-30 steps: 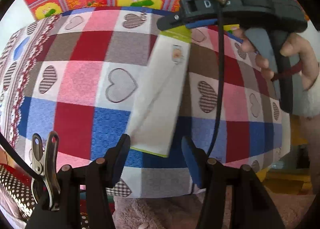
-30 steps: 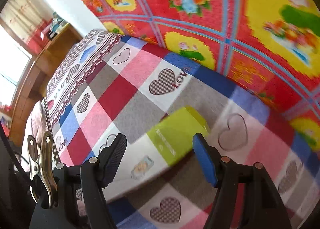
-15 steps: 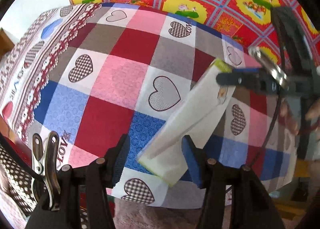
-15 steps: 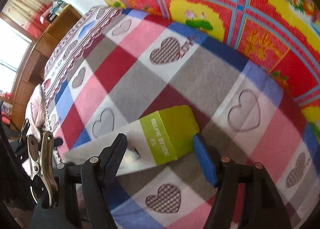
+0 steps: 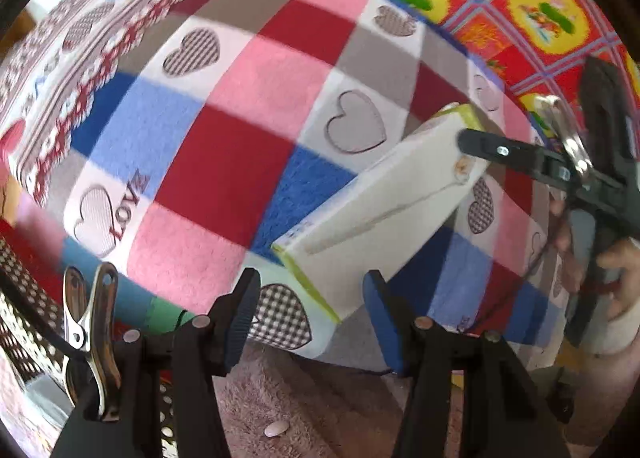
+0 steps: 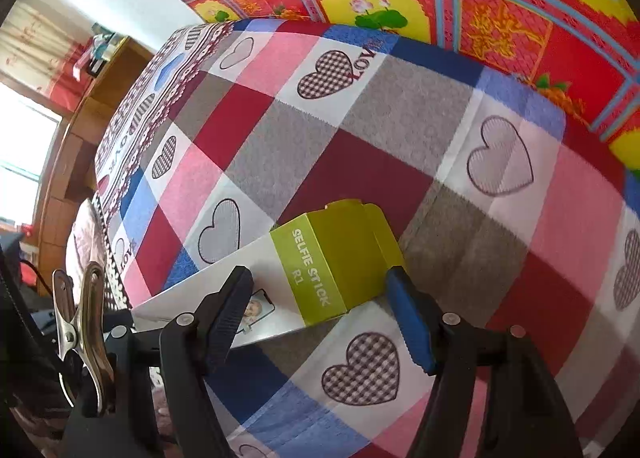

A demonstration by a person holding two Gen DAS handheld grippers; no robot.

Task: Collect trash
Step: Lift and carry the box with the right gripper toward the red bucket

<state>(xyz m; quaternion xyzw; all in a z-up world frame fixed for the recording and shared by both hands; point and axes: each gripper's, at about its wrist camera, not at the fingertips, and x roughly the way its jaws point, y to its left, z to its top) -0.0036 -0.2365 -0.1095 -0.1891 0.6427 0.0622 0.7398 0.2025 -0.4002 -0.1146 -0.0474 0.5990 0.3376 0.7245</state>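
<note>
So compared to a second back, both claws have swung around and dropped in on the selfie stick box (image 5: 384, 214). In the left wrist view the box used to run almost straight up the frame, and now it lies slanted across it with its near end sitting right between the left claw (image 5: 308, 314) pads. On the right side the green end of the box (image 6: 340, 262) was further up the view before, and now it's down between the right claw (image 6: 320, 310) pads, so that one has closed the distance too. To me that reads as lining up a two-handed pickup of the box, one claw per end, though neither has actually grabbed it yet. The box lies flat on the checked heart-pattern cloth (image 5: 224, 162) over the worktop, near its front edge, green flap end slightly open. Both claws are spread, pads standing off the cardboard on either side, nothing pinched. Both point steeply down at the cloth, and you can see the person's hand (image 5: 616, 278) gripping the right claw's handle in the left view.
</note>
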